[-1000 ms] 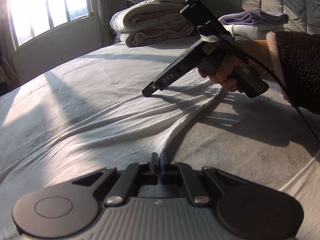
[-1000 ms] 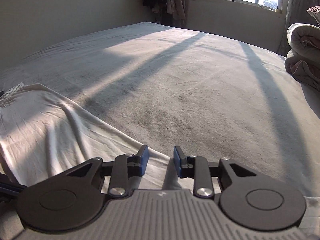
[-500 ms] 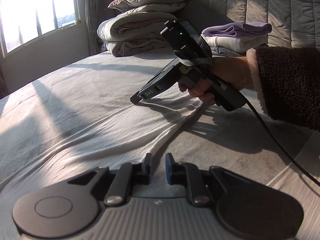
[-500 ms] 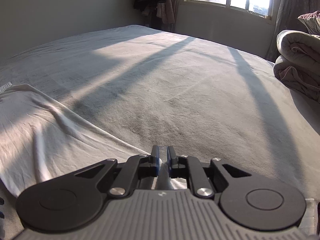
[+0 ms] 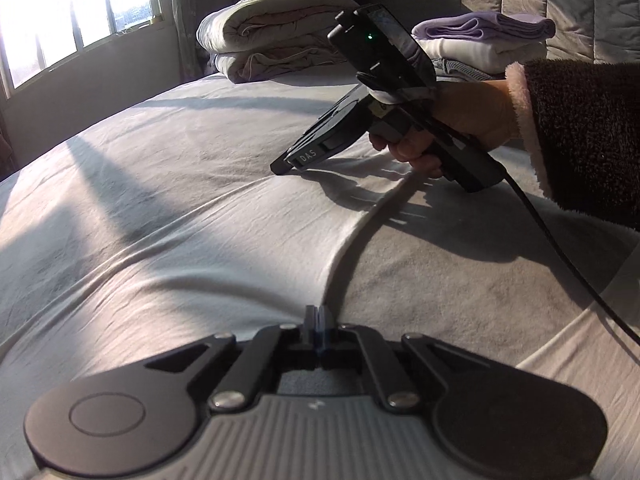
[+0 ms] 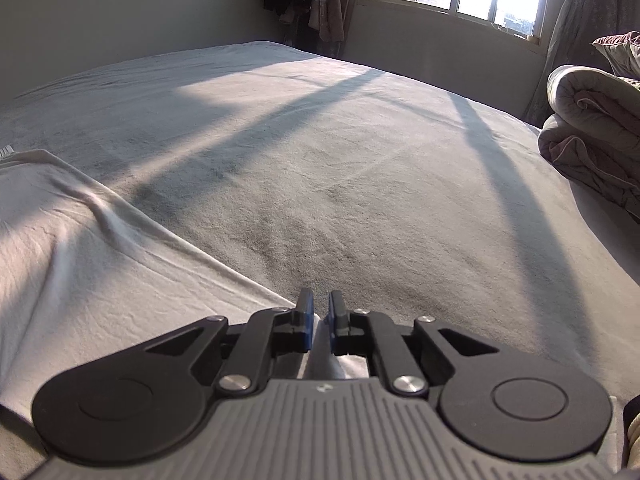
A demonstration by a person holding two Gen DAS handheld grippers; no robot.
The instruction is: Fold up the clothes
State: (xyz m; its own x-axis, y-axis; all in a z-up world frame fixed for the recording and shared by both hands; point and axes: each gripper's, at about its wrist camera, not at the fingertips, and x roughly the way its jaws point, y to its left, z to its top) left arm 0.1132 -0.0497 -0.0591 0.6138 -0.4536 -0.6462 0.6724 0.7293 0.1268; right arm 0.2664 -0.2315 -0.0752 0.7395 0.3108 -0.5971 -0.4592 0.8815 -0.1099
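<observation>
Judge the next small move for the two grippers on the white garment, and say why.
Probably let the right gripper finish closing on the white garment, then lift both corners together. The left gripper is already shut at the garment's edge, while the right one's jaws are closing with a white fold between them and a slim gap left. The garment lies spread flat on the grey bed, not yet folded.
</observation>
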